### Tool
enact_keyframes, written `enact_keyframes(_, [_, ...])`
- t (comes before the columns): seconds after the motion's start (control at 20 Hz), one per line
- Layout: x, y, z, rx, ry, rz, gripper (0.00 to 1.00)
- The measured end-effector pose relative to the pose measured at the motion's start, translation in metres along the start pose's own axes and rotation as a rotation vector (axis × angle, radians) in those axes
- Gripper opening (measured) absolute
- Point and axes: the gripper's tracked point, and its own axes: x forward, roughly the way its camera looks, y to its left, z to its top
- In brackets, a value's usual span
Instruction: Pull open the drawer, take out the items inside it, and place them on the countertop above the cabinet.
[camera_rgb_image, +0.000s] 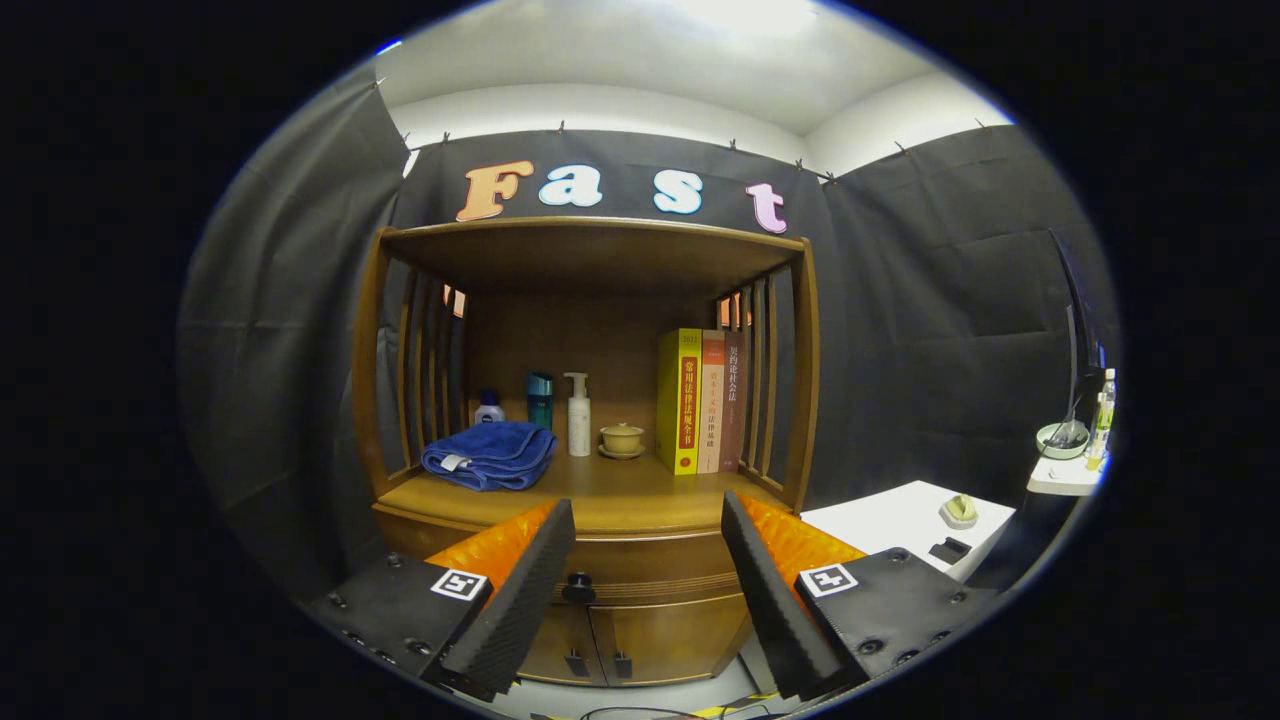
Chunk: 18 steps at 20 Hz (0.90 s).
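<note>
A wooden cabinet (590, 250) stands ahead of me against the booth wall. Its drawer (640, 565) sits shut under the countertop (610, 495), with a dark round knob (578, 587) just beside my left finger. My gripper (648, 530) is open, fingers spread wide, nothing between them, held a short way in front of the drawer. What lies inside the drawer is hidden.
On the countertop lie a folded blue towel (490, 455), several small bottles (578, 415), a lidded cup on a saucer (622, 439) and three upright books (700, 400). Two lower doors (640, 640) sit beneath the drawer. A white table (900, 515) stands to the right.
</note>
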Motion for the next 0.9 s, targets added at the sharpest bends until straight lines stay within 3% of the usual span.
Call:
enact_keyframes(0.2, [0.011,0.004,-0.013,0.016,0.001,0.006,0.98])
enact_keyframes(0.9, [0.107,0.051,-0.142,0.068,0.089,0.079,0.98])
